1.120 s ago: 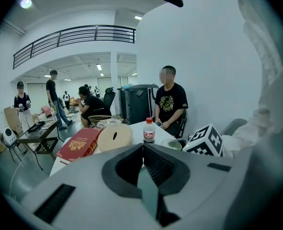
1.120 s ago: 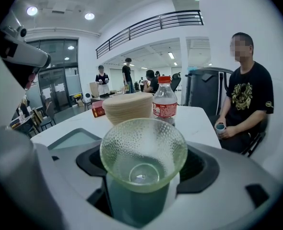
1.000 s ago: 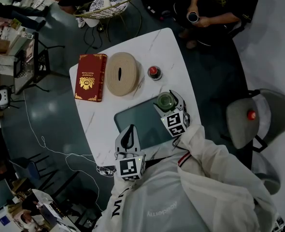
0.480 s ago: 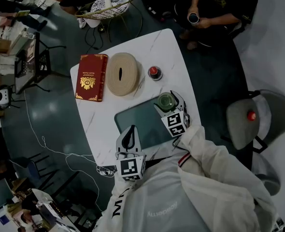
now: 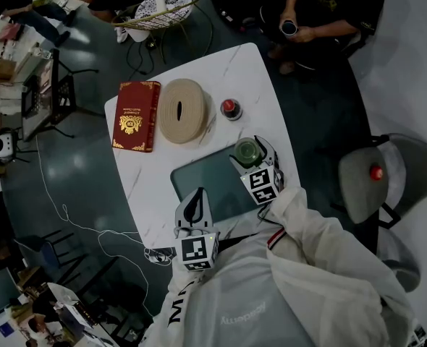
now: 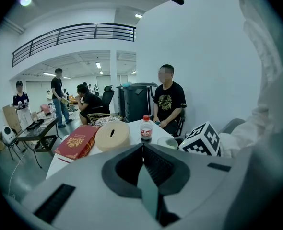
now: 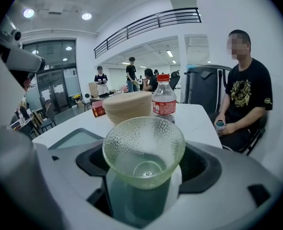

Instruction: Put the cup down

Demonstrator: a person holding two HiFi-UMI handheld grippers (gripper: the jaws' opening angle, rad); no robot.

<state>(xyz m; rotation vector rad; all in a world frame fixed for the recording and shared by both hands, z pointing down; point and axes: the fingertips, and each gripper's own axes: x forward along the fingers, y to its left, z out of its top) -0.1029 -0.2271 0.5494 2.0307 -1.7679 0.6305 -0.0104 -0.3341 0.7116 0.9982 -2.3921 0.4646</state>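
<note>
A green dimpled glass cup [image 7: 144, 150] stands upright between the jaws of my right gripper [image 5: 250, 152], which is shut on it. In the head view the cup [image 5: 247, 151] is over the far right corner of a dark grey mat [image 5: 206, 179]. Whether its base touches the mat I cannot tell. My left gripper [image 5: 192, 208] is at the table's near edge, just off the mat's near left corner. Its jaws are shut with nothing between them, as the left gripper view [image 6: 144, 176] also shows.
On the white table [image 5: 250, 71] lie a red book [image 5: 135, 115], a round beige box with a slot [image 5: 183, 110] and a red-capped bottle [image 5: 230, 108] just beyond the cup. A seated person [image 5: 322, 13] is at the far side. A grey chair [image 5: 387, 176] stands at the right.
</note>
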